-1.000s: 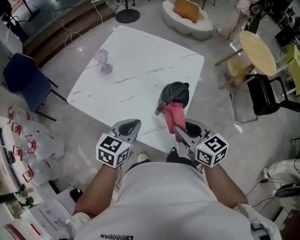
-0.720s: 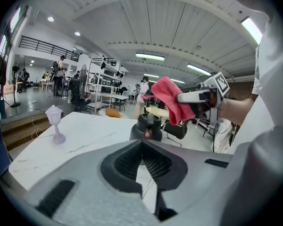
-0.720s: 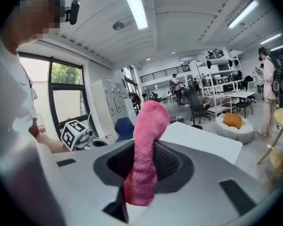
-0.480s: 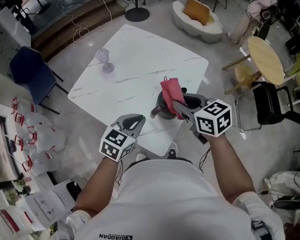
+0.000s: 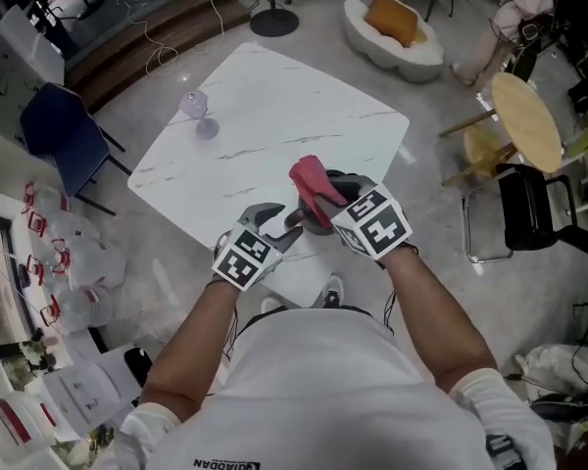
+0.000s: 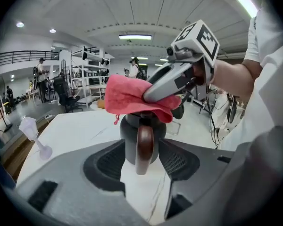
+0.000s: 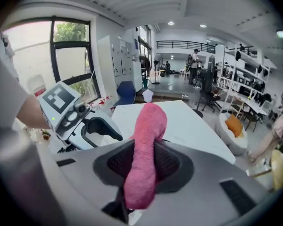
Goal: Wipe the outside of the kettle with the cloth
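Observation:
The dark grey kettle stands near the front edge of the white marble table. Its brown handle lies between the jaws of my left gripper, which are opening; the pads stand clear of it. My right gripper is shut on the pink cloth, holding it on the kettle's top, where the cloth drapes over the lid. In the head view the cloth and right gripper hide most of the kettle; the left gripper is just left of it.
A lilac stemmed glass stands at the table's far left corner. A blue chair is left of the table; a black chair and a round yellow table are to the right. Plastic bags lie on the floor.
Both grippers moved forward to the kettle. The left one's jaws went from shut to wide around the handle. The right one swung the cloth up and left onto the kettle's top.

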Demonstrator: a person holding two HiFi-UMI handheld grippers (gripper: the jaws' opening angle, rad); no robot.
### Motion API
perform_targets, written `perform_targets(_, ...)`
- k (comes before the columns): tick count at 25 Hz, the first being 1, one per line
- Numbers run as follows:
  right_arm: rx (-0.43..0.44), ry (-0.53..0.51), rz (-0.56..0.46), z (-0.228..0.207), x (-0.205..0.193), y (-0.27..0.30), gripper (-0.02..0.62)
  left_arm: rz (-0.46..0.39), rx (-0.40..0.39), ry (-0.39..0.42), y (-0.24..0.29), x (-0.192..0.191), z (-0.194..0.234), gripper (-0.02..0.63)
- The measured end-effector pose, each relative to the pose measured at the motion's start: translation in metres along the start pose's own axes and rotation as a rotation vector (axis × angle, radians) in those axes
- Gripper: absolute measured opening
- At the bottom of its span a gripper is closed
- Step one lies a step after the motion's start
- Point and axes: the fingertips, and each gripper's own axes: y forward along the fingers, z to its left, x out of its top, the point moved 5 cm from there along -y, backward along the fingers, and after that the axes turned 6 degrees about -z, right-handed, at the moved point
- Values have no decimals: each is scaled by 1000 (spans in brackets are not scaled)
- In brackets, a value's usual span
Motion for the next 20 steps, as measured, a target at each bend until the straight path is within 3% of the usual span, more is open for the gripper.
perform_targets(3,-10,-73,26,-3,1,3,112,48,-23,53,14,-8,-4,213)
perform_targets(5,-15,-94,39,-10,1,4,109,52,-24,84,19,-8,-5,143)
perform_targets(9,-43,-102,58,-31,-3,-1,107,52,-22,82,25,-8,-5,137)
perform_targets(16,-62,-36,40,-63,-13,-10,106,91,-42,73,32,-6,-6,121)
perform_targets(20,-9,65,-17,-70,-20,-12,104,134,-64,95,36,-7,-7,120)
